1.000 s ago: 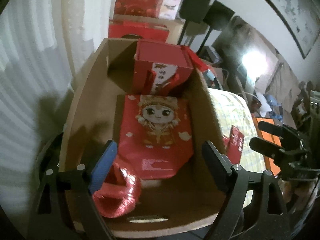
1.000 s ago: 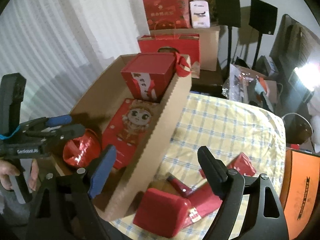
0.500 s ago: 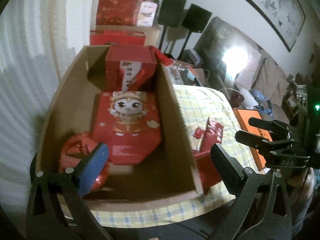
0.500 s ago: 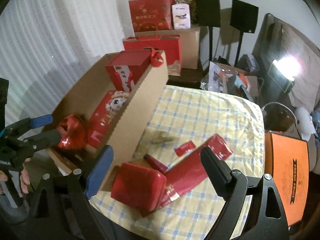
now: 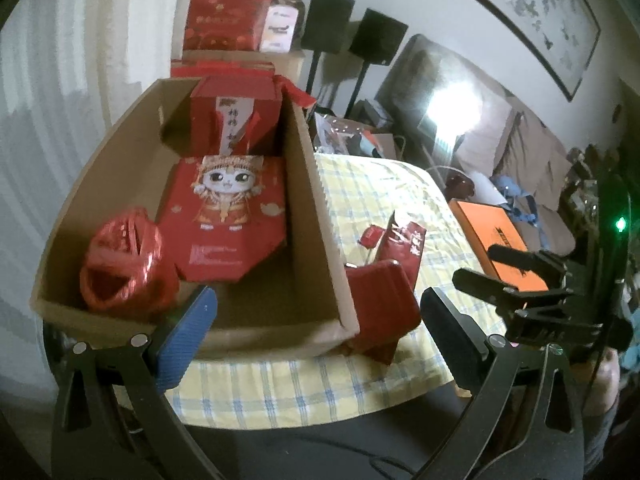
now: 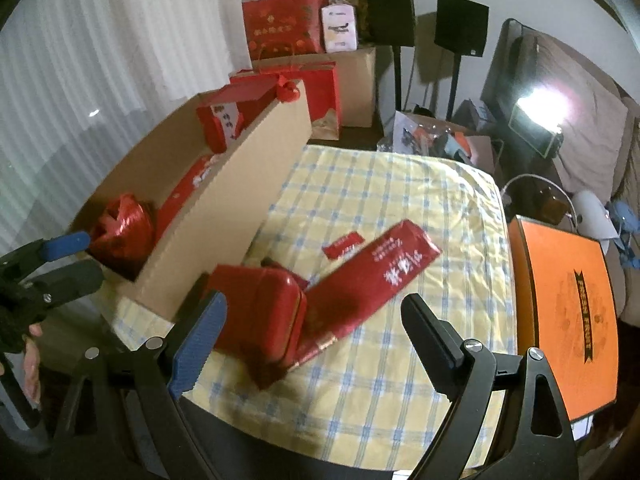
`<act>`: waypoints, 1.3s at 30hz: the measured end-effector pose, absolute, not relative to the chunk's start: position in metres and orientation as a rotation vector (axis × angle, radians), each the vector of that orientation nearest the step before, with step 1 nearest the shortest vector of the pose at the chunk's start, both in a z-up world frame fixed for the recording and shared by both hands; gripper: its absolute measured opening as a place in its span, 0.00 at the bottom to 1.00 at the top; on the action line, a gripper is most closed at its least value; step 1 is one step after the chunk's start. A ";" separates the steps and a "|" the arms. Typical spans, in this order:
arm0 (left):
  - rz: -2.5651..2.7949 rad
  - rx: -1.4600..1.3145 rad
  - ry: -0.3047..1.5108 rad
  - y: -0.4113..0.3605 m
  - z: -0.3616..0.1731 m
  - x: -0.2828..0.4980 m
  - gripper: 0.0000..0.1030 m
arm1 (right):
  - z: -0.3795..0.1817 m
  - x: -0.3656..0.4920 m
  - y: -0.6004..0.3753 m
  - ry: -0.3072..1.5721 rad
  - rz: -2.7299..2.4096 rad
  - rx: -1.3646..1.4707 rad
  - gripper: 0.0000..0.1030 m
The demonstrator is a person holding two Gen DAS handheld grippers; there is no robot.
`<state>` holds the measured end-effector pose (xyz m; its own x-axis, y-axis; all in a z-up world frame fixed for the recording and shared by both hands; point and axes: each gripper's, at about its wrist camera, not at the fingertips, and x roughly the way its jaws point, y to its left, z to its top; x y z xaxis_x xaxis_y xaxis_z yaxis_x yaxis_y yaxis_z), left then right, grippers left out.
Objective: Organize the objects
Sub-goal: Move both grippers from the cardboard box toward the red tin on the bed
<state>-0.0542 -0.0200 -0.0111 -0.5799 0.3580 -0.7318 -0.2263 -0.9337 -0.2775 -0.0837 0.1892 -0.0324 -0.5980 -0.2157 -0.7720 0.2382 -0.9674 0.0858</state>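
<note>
An open cardboard box (image 5: 320, 216) stands on the left of the checked tablecloth (image 6: 384, 200). It holds a crumpled red foil roll (image 5: 124, 264) in the near left corner, a flat red pack with a cartoon figure (image 5: 228, 216), and an upright red gift box (image 5: 236, 120) at the far end. Outside it lie a red tin case (image 6: 260, 312), a long red pack (image 6: 372, 280) and a small red packet (image 6: 344, 245). My left gripper (image 5: 320, 334) hangs open and empty before the box's near wall. Just short of the tin case, my right gripper (image 6: 316, 340) is open and empty too.
An orange box (image 6: 564, 312) lies past the table's right edge. Behind the table are stacked red gift boxes (image 6: 284, 26), two black speakers on stands (image 6: 390, 14) and a bright lamp (image 6: 540, 108). White curtains fill the left. The left gripper (image 6: 52, 260) shows in the right wrist view.
Both grippers have drawn back from the box toward the table's near edge. The foil roll, beside the left fingers a second ago, now lies free in the box. The left jaws stand wider.
</note>
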 end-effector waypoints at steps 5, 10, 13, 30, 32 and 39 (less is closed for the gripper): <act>2.569 -1.219 -0.217 -0.022 -0.023 -0.039 0.99 | -0.050 -0.069 0.184 0.058 -2.624 1.241 0.88; 2.614 -1.224 -0.200 -0.025 -0.033 -0.029 0.99 | -0.062 -0.058 0.179 0.072 -2.659 1.216 0.88; 2.645 -1.225 -0.185 -0.027 -0.039 -0.022 0.99 | -0.068 -0.052 0.174 0.087 -2.681 1.205 0.88; 2.742 -1.249 -0.170 -0.043 -0.071 -0.007 0.99 | -0.097 -0.041 0.137 0.076 -2.712 1.100 0.88; 2.749 -1.247 -0.182 -0.046 -0.070 -0.006 0.99 | -0.098 -0.044 0.132 0.083 -2.708 1.098 0.88; 2.755 -1.252 -0.199 -0.052 -0.071 -0.006 0.99 | -0.105 -0.050 0.119 0.120 -2.713 1.078 0.88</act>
